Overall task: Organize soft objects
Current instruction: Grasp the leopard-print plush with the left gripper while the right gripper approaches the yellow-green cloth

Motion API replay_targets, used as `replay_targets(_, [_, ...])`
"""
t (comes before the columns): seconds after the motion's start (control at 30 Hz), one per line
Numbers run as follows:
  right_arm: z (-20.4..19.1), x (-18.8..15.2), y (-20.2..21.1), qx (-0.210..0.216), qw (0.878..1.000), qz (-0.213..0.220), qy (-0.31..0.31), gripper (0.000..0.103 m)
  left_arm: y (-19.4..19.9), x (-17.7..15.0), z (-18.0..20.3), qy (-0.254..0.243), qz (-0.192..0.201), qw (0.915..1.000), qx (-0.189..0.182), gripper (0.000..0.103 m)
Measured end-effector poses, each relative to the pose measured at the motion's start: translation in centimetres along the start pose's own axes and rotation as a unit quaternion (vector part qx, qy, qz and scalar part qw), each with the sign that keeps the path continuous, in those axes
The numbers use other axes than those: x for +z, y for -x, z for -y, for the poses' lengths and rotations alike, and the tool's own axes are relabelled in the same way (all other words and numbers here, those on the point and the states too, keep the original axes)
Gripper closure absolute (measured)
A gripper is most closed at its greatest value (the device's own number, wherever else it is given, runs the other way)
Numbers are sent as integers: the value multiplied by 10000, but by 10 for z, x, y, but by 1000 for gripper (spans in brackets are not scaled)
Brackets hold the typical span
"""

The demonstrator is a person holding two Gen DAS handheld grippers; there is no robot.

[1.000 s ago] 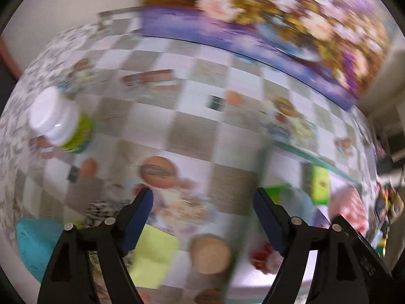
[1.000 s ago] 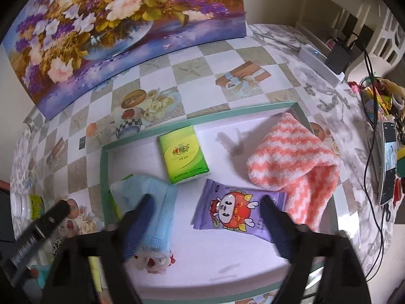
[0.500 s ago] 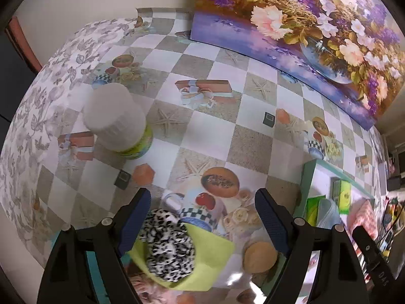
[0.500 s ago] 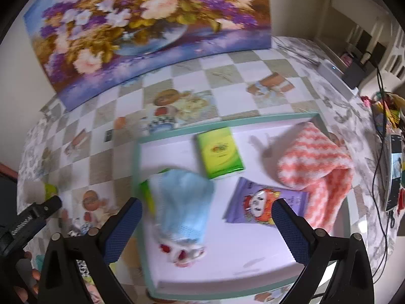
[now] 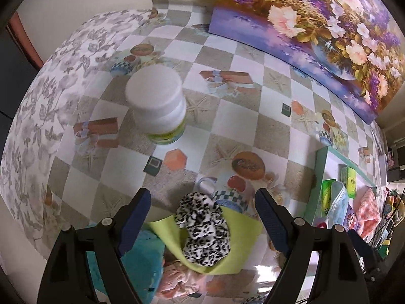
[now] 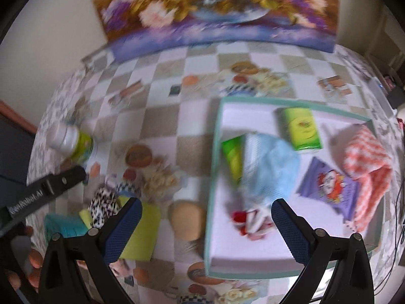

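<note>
My left gripper (image 5: pixel 202 200) is open, hanging above a black-and-white spotted soft piece (image 5: pixel 203 230) that lies on a lime green cloth (image 5: pixel 240 243); a teal cloth (image 5: pixel 144 258) and a pink soft thing (image 5: pixel 177 278) lie beside it. My right gripper (image 6: pixel 206 206) is open with nothing between its fingers, above the left edge of the teal-rimmed white tray (image 6: pixel 215 172). In the tray lie a light blue cloth (image 6: pixel 270 167), a red-and-white soft piece (image 6: pixel 253 220), a green tissue pack (image 6: pixel 302 129), a purple packet (image 6: pixel 329 185) and an orange-and-white striped towel (image 6: pixel 367 162).
A white-capped bottle (image 5: pixel 159 101) stands on the checked tablecloth beyond the left gripper. A flower painting (image 5: pixel 316 25) leans along the back wall. Cables and small items crowd the table's right edge (image 5: pixel 389 202). The left gripper's body (image 6: pixel 43 192) shows at the right wrist view's left side.
Both grippers have moved left across the table. The spotted piece and green cloth have come between the left gripper's fingers. The right gripper opened and left the light blue cloth in the tray.
</note>
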State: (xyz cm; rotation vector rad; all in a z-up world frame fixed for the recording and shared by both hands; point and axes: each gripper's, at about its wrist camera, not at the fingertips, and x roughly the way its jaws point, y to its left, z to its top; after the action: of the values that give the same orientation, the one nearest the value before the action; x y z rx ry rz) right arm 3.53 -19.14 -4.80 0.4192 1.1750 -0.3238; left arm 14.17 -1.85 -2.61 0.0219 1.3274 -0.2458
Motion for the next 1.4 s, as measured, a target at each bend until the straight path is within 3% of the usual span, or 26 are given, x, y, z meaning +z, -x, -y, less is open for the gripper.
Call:
replay_targets(0.13, [-13, -5, -7, 167, 9996, -151, 159, 0, -5, -2, -6, 2, -120, 9999, 13, 18])
replay_targets(0.37, [-30, -8, -19, 165, 9982, -390, 430, 0, -22, -2, -8, -593, -513, 9968, 144, 18])
replay_targets(0.63, [-21, -4, -12, 116, 9988, -341, 322, 0, -30, 1, -6, -941, -902, 9915, -11, 22])
replay_targets(0.77, [-14, -3, -9, 144, 9992, -315, 204, 0, -38, -3, 9, -1316, -1061, 9855, 174, 26])
replay_targets(0.83, [-12, -2, -8, 149, 9993, -304, 152, 0, -44, -6, 14, -1394, -1171, 9831, 194, 38])
replay_targets(1.03, [-9, -2, -7, 169, 9994, -285, 118, 0, -63, -14, 25, -1462, -1508, 9777, 83, 53])
replay_targets(1.1, [-9, -2, -8, 178, 9993, -290, 124, 0, -66, -14, 26, -1454, -1494, 9780, 99, 53])
replay_targets(1.33, [-9, -1, -9, 180, 9993, -305, 102, 0, -61, -15, 13, -1294, -1342, 9823, -161, 76])
replay_targets(1.4, [-9, -2, -9, 182, 9993, -296, 116, 0, -56, -14, 7, -1207, -1264, 9842, -279, 78])
